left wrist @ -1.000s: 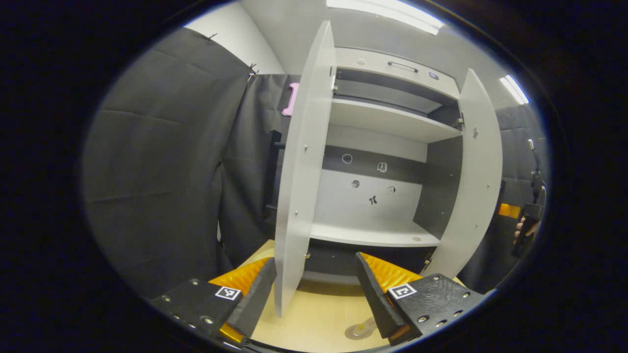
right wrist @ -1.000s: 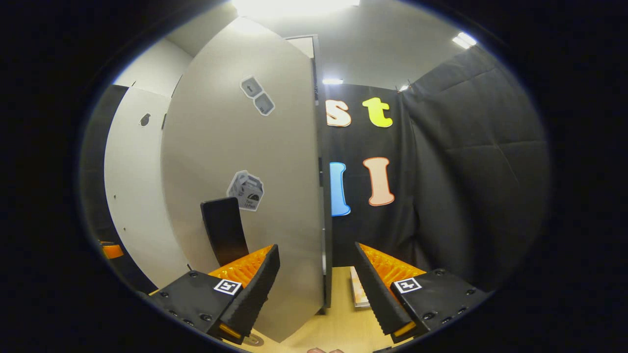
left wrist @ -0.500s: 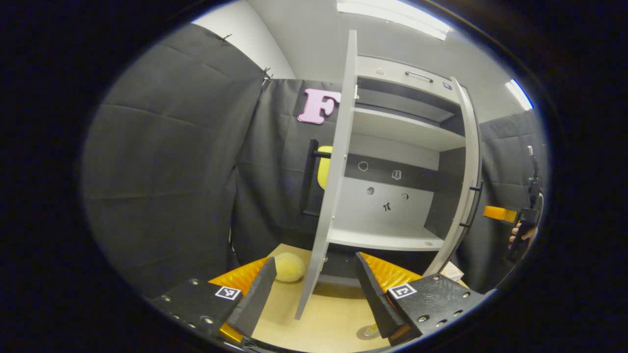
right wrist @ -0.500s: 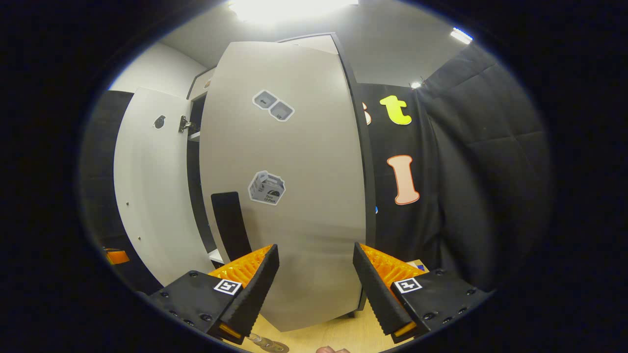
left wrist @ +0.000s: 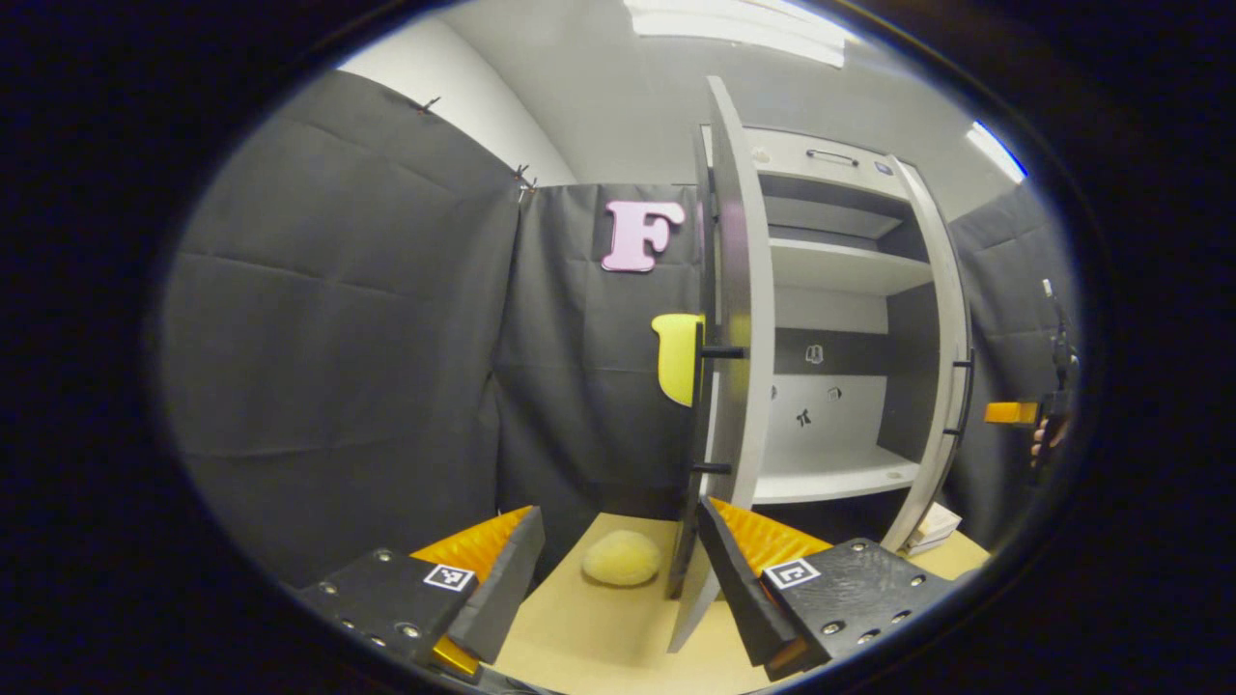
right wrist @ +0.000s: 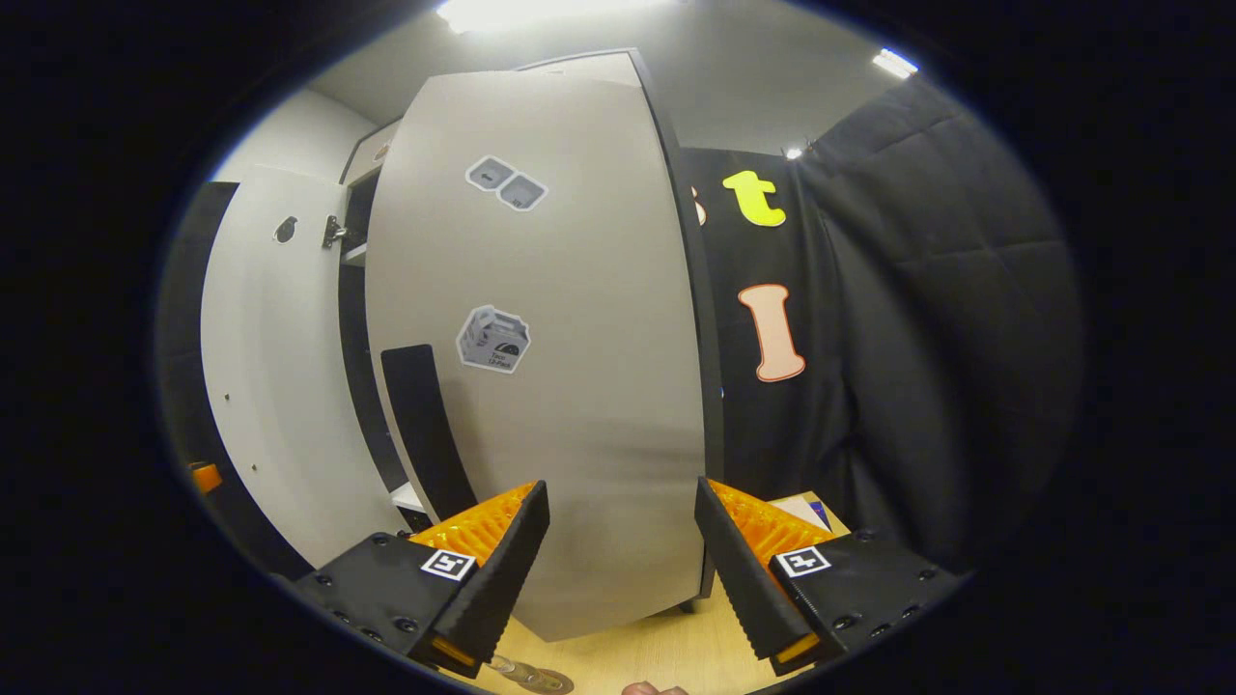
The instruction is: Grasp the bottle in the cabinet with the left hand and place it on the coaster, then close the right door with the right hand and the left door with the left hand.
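Right gripper (right wrist: pixel 623 569) spread wide, empty, facing right door (right wrist: pixel 550 386) at 12 o'clock. Left gripper (left wrist: pixel 618 579) wide, empty; left door (left wrist: pixel 739 386) edge-on at 1 o'clock. Shelves bare, bottle presumably out. Push flat, steady.

No words or numbers can be made out; the stickers (right wrist: pixel 493 340) on the cabinet's right door (right wrist: pixel 579 386) are too small to read.
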Demonstrator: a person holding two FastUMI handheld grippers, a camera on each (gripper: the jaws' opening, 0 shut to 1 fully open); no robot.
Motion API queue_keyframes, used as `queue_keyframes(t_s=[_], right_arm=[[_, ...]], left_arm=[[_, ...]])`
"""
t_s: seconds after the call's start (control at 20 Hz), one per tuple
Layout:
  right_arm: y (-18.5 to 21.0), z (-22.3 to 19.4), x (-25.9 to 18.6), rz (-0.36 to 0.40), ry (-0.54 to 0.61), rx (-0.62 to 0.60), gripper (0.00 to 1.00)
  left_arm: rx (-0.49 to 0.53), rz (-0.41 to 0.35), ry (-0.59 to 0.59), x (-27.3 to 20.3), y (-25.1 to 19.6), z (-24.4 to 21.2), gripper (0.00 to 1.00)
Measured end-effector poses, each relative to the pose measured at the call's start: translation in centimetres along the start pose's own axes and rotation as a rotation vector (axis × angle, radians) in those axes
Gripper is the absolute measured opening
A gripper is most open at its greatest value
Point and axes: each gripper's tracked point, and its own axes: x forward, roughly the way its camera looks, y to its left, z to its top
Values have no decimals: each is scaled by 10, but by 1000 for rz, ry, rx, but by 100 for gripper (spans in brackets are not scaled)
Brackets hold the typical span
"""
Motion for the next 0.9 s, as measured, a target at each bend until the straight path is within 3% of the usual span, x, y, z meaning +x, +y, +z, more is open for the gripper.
queue_keyframes(t_s=[0.1, 0.2, 0.4, 0.45, 0.9], right_arm=[[-1, -3, 1, -14, 3, -25, 92], [0, -6, 1, -27, 5, -46, 97], [4, -16, -3, -59, 2, -55, 92], [5, -19, -3, -63, 4, -54, 97], [7, -34, -9, -134, 6, -19, 97]], left_arm=[[6, -14, -11, 13, 14, 8, 94], [2, -23, -21, 27, 27, 16, 94], [-41, -46, -29, 60, 48, 22, 94], [-56, -57, -30, 69, 52, 22, 93], [-15, -243, -49, 129, 35, 52, 94]])
